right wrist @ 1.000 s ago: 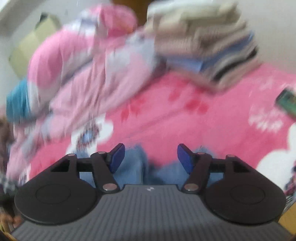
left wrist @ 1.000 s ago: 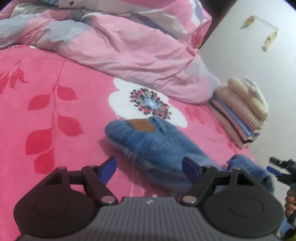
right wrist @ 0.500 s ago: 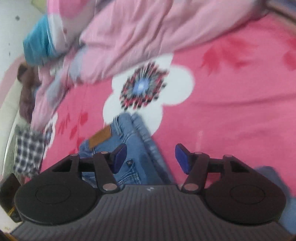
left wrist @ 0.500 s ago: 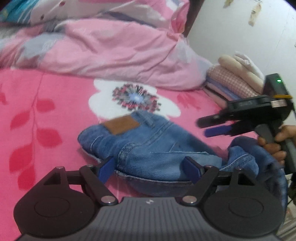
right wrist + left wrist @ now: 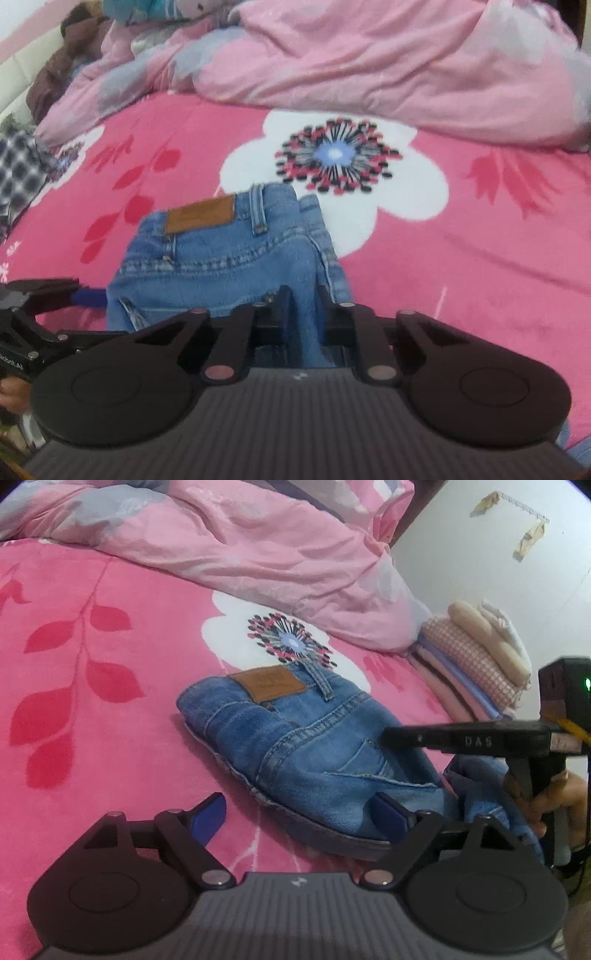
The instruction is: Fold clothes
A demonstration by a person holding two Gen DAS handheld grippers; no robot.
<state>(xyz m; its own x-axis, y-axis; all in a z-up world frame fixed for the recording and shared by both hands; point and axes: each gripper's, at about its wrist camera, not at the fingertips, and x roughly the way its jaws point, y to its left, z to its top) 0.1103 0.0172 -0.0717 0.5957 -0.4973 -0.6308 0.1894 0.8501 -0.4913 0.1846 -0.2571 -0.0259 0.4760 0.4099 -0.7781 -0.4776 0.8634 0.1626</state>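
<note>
The jeans [image 5: 303, 746] are lying folded on the bed [image 5: 110, 709], waistband touching the white flower print [image 5: 399, 192]. The right tool [image 5: 303, 314] is clamping a fold of denim at the jeans' near end. The left tool [image 5: 299, 812] is hovering open over the jeans' near edge. A duvet [image 5: 258, 546] is bunching beyond the jeans, and a clothes stack [image 5: 480, 664] is sitting right of them.

You were working in a home bedroom; a bed [image 5: 110, 716] with a pink floral sheet, a rumpled pink duvet [image 5: 258, 542], folded laundry [image 5: 476, 664] stacked beside the wall.
</note>
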